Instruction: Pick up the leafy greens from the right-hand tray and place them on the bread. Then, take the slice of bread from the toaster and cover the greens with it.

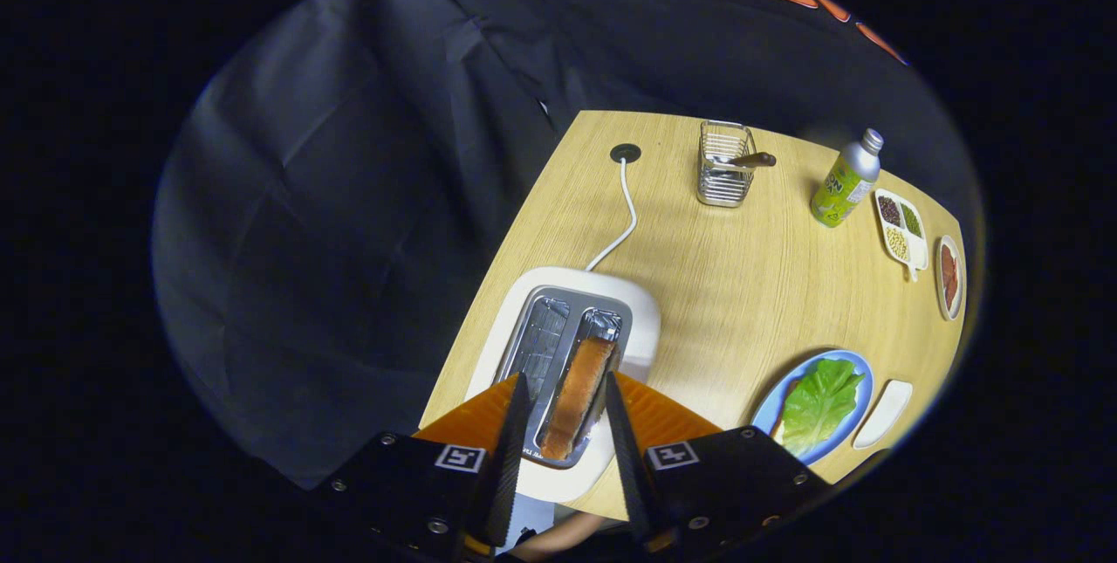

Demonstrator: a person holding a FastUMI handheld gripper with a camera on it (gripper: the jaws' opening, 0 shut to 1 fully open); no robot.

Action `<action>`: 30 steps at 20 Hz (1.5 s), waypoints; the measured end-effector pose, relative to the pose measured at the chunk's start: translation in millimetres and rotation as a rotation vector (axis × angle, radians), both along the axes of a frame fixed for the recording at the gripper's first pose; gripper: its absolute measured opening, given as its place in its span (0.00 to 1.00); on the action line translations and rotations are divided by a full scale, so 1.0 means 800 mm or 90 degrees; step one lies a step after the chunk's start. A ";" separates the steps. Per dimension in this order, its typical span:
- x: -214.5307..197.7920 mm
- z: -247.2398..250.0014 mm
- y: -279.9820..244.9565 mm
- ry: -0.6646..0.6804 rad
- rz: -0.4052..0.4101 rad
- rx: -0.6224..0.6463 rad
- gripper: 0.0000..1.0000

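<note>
A white toaster (641,305) stands at the table's near left corner, and a browned slice of bread (578,397) stands upright in its right slot. My gripper (565,380) hovers just above the toaster, open, with the slice between its fingers. A gap shows between the left finger and the slice, while the right finger lies close against it. To the right, the leafy greens (820,401) lie spread on a blue plate (860,367), and a brown edge of bread peeks out beneath them. A small white tray (883,413) sits just right of the plate.
The toaster's white cord (627,214) runs back to a grommet in the table. Farther back stand a wire basket (724,166) holding a utensil and a green bottle (845,179). A divided dish of beans (899,227) and a small oval dish (949,277) sit along the right edge.
</note>
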State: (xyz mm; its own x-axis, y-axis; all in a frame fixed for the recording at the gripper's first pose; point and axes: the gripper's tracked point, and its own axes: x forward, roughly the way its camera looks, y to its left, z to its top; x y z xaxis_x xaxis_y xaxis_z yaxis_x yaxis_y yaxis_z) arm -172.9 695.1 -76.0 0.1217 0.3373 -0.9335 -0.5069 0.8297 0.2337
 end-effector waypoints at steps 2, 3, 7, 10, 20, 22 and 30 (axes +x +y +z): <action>-0.007 -0.004 0.000 0.011 -0.004 -0.008 0.42; -0.008 -0.009 0.000 0.011 -0.001 -0.016 0.37; -0.017 -0.026 0.006 0.007 0.019 -0.035 0.30; -0.014 -0.025 -0.001 -0.015 0.008 -0.055 0.28; 0.004 0.034 -0.015 0.000 -0.053 0.092 0.14; 0.011 0.052 -0.026 -0.014 -0.067 0.118 0.14; 0.026 0.100 -0.090 -0.047 -0.111 0.199 0.14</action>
State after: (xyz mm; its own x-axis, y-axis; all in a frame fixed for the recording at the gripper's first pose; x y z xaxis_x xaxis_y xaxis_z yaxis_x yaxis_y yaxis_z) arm -152.3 622.8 4.0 0.2660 0.5731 -0.7751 -0.3893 0.7995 0.4574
